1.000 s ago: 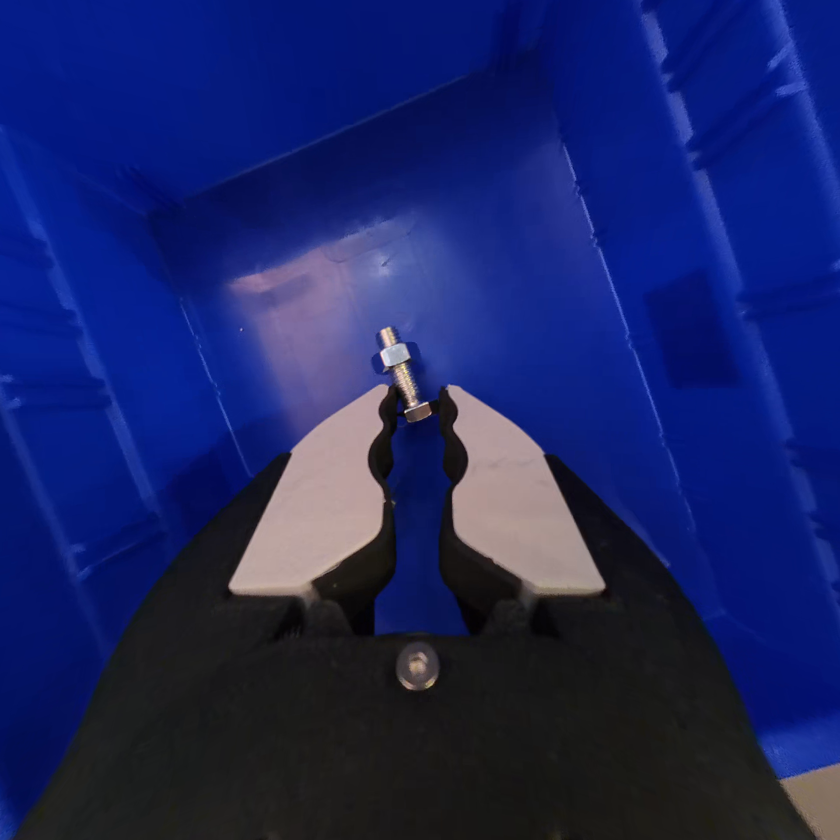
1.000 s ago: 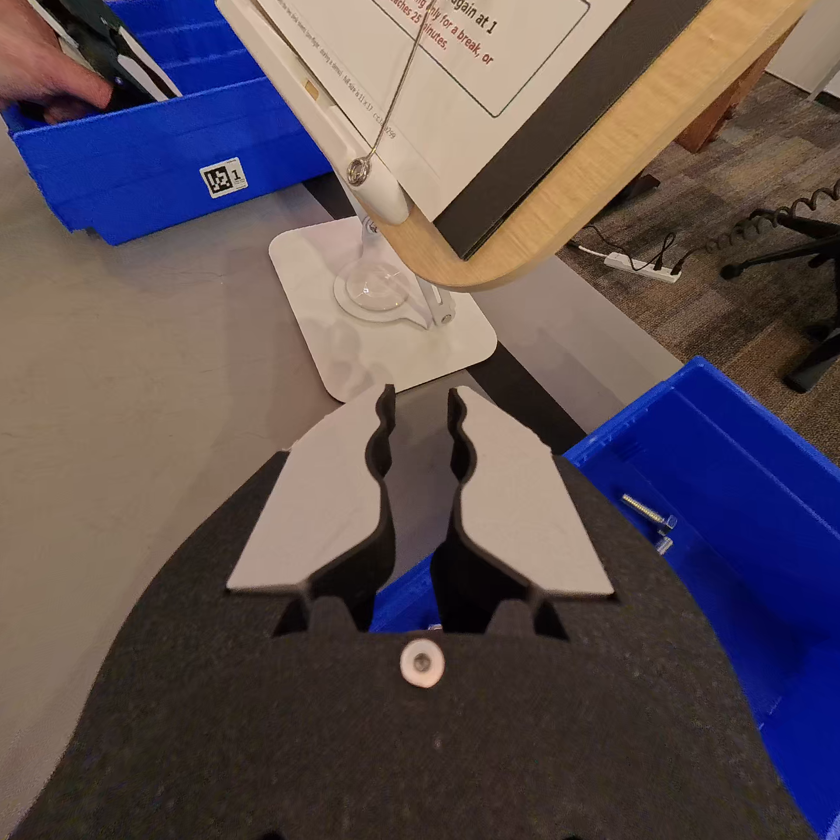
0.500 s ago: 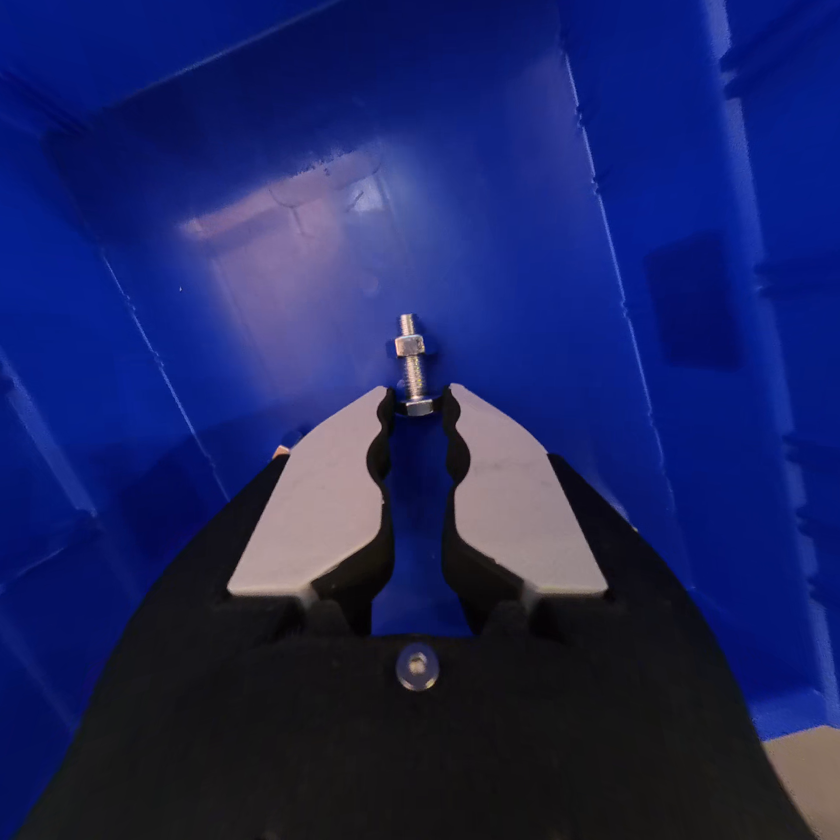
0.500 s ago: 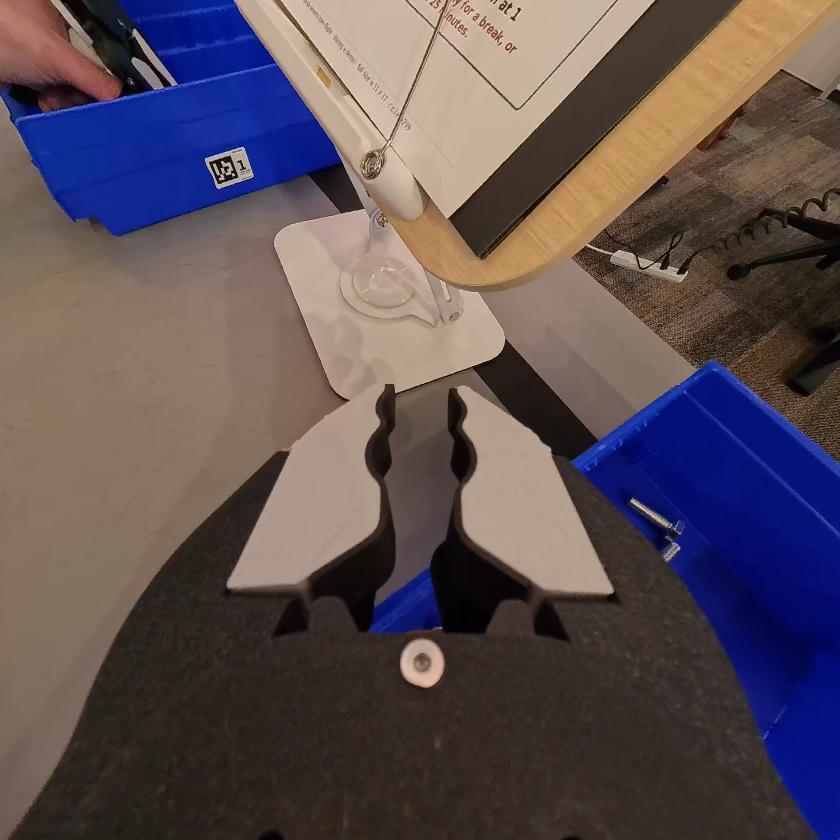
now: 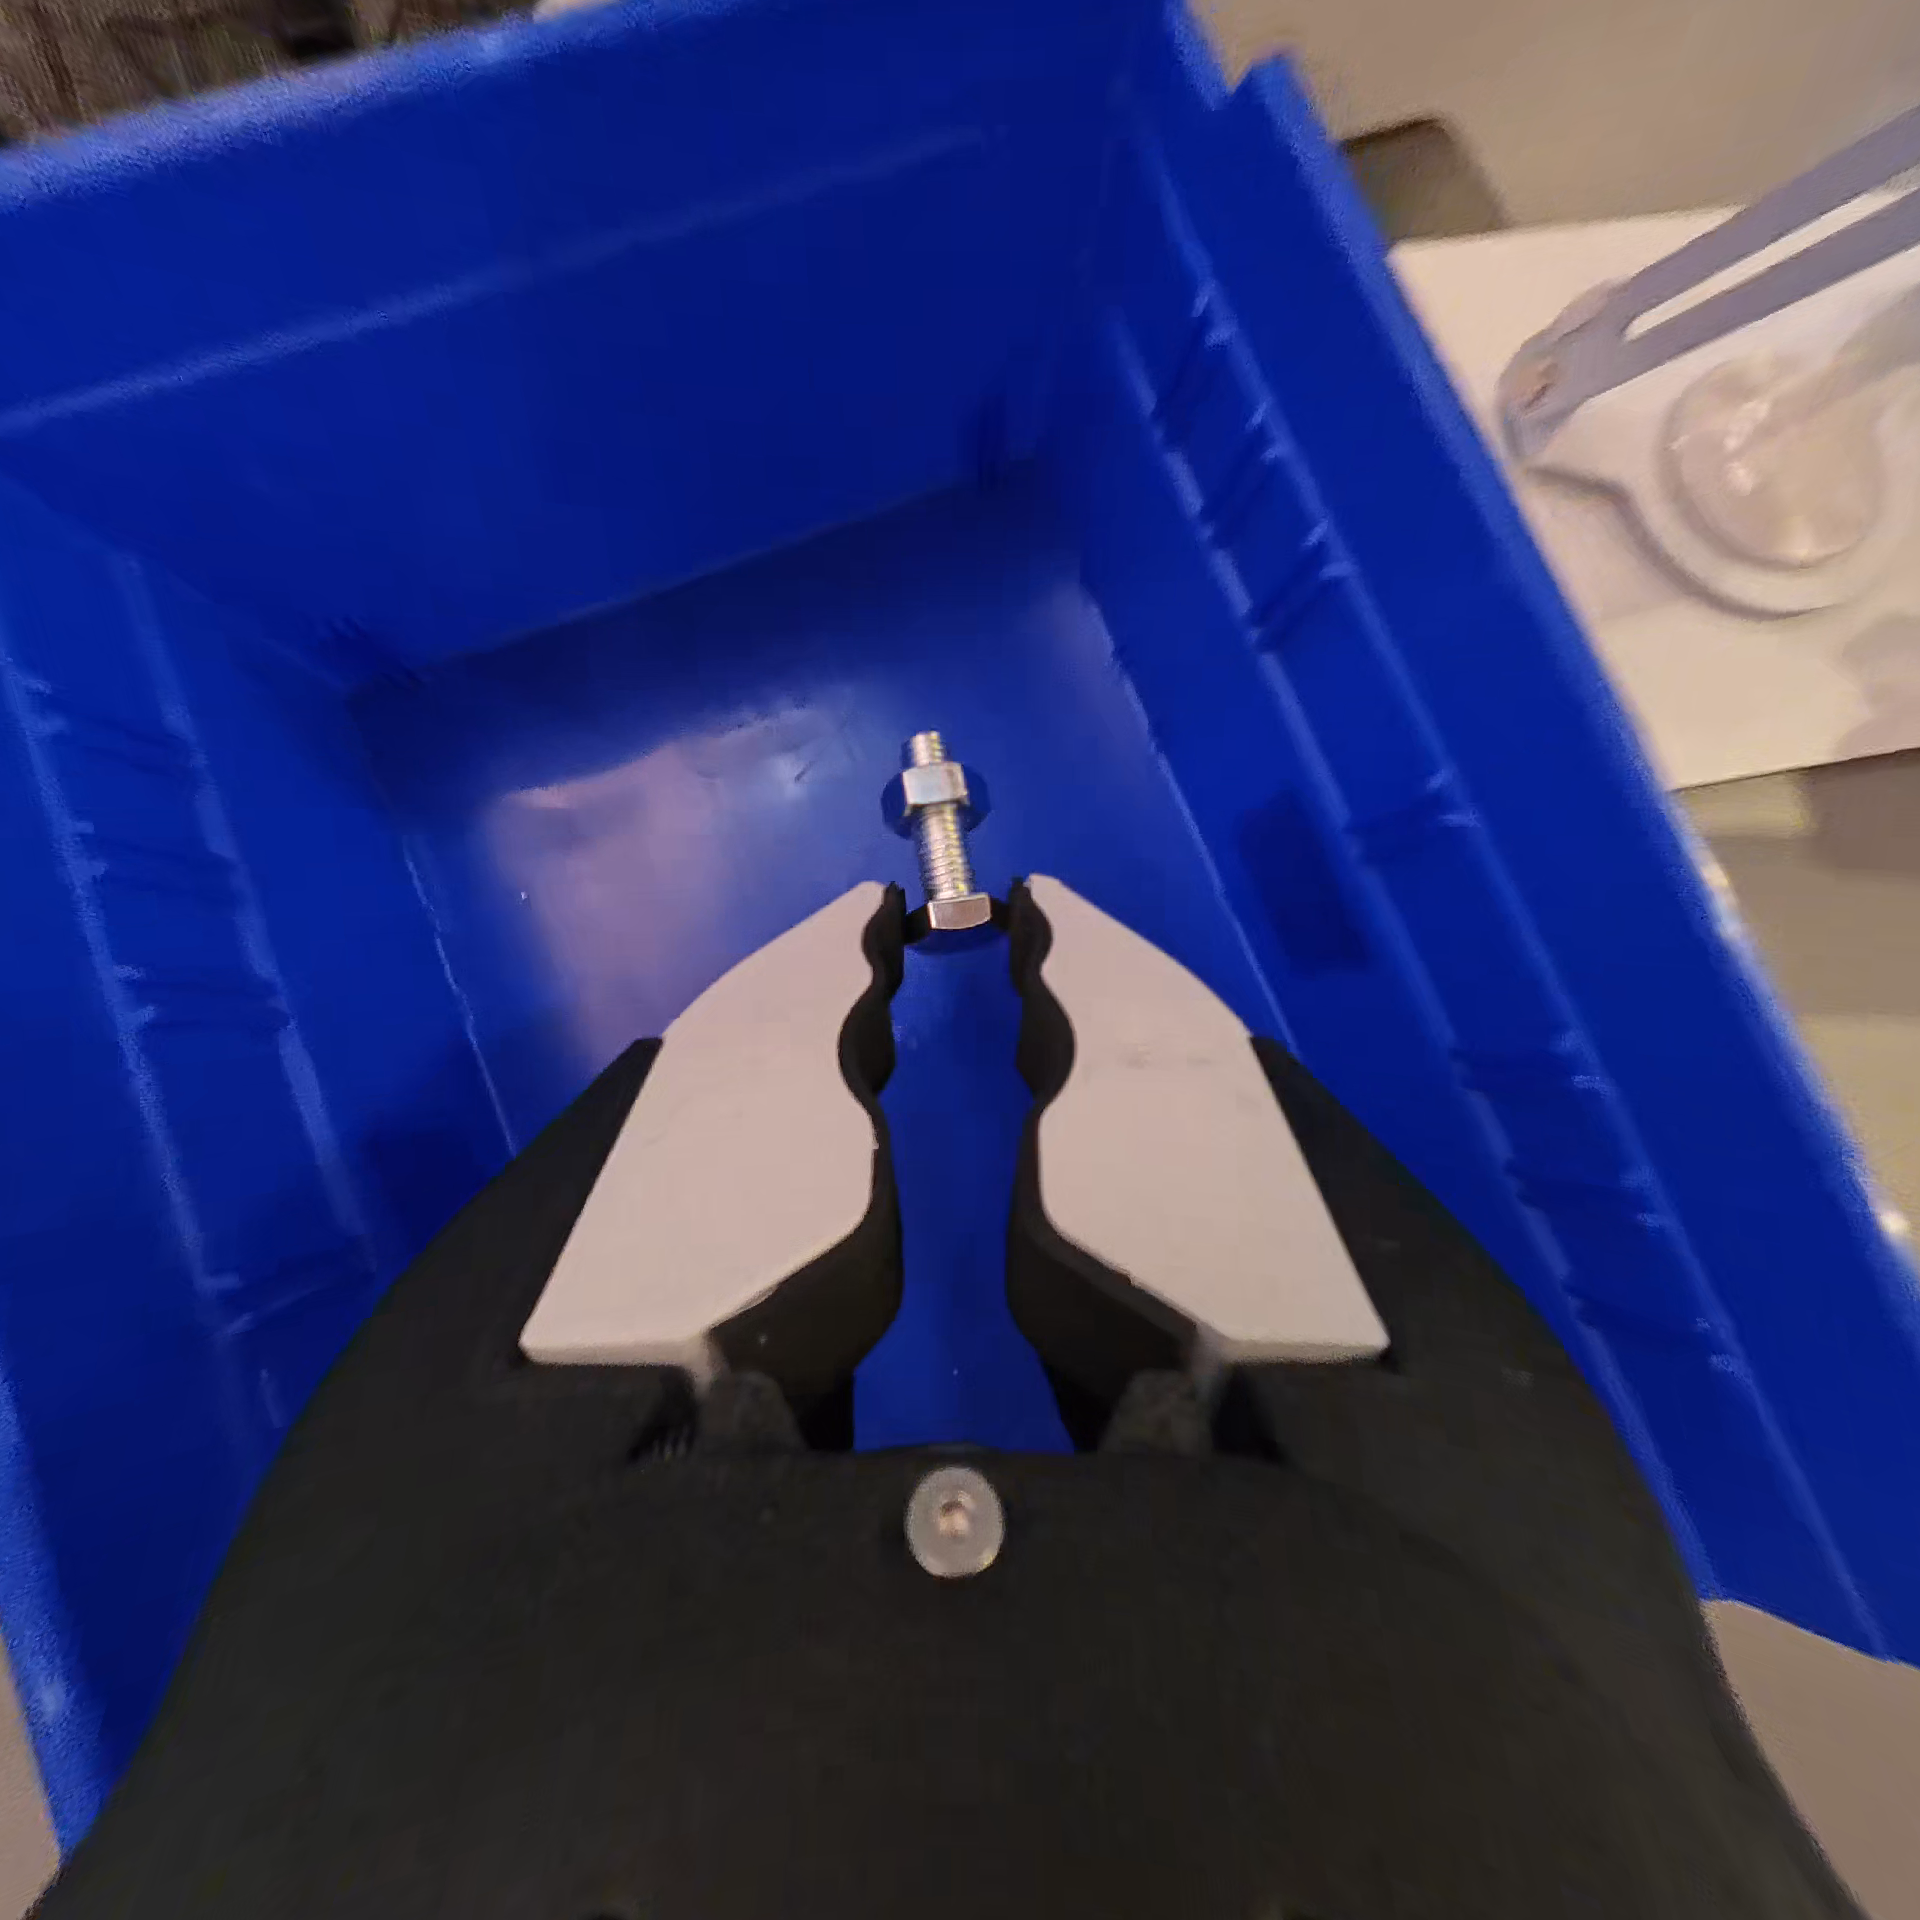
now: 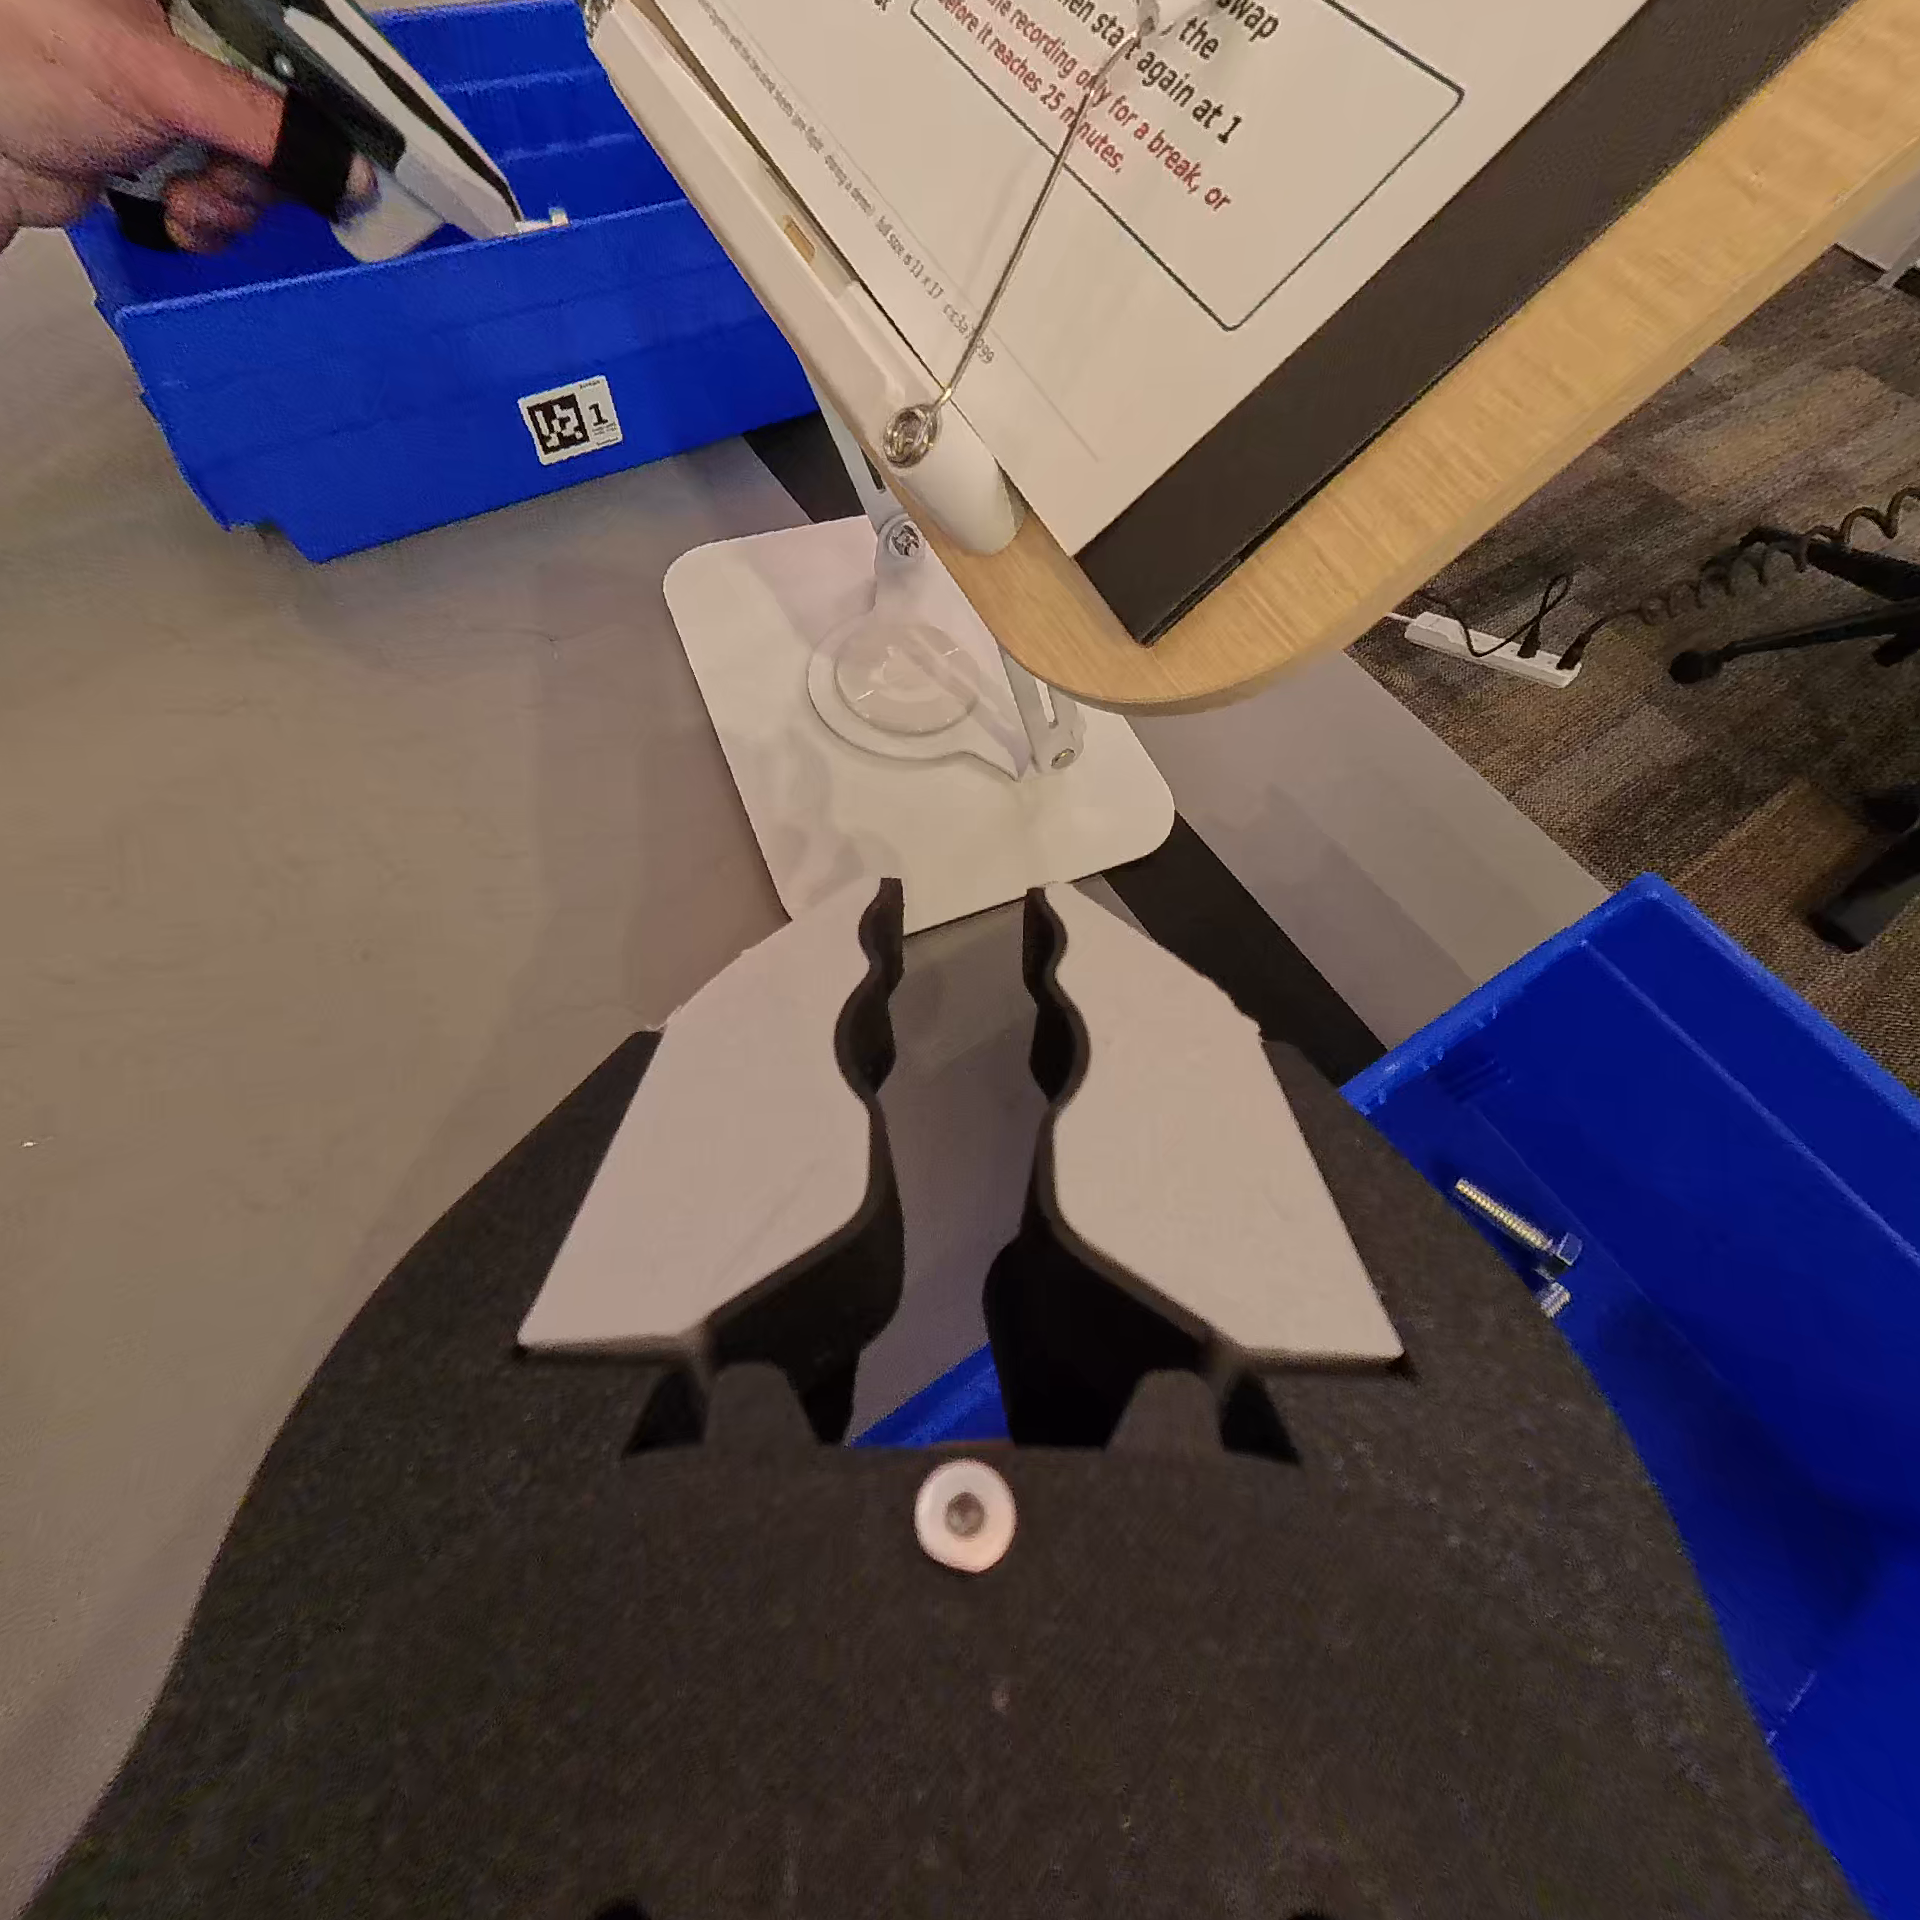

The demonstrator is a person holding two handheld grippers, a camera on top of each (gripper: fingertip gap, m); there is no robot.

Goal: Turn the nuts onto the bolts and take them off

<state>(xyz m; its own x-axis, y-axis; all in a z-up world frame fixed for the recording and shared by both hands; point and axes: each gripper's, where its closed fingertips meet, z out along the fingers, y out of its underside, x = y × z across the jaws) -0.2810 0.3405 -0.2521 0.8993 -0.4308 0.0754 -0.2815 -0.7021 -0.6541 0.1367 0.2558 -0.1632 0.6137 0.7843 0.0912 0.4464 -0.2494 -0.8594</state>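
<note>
The left gripper (image 5: 954, 902) pinched the head of a bolt (image 5: 943, 850) carrying 1 nut (image 5: 935, 788) above a blue bin (image 5: 644, 343). The right gripper (image 6: 962, 902) hung spread and empty over the grey table (image 6: 312, 831). Beyond lay a white stand base (image 6: 914, 727) and carpet (image 6: 1662, 582). Another bolt (image 6: 1515, 1231) lay partly hidden in the near bin (image 6: 1714, 1091).

At three o'clock, the black foam gripper body (image 6: 966, 1662) hides part of the second small steel bolt (image 6: 1553, 1297).
</note>
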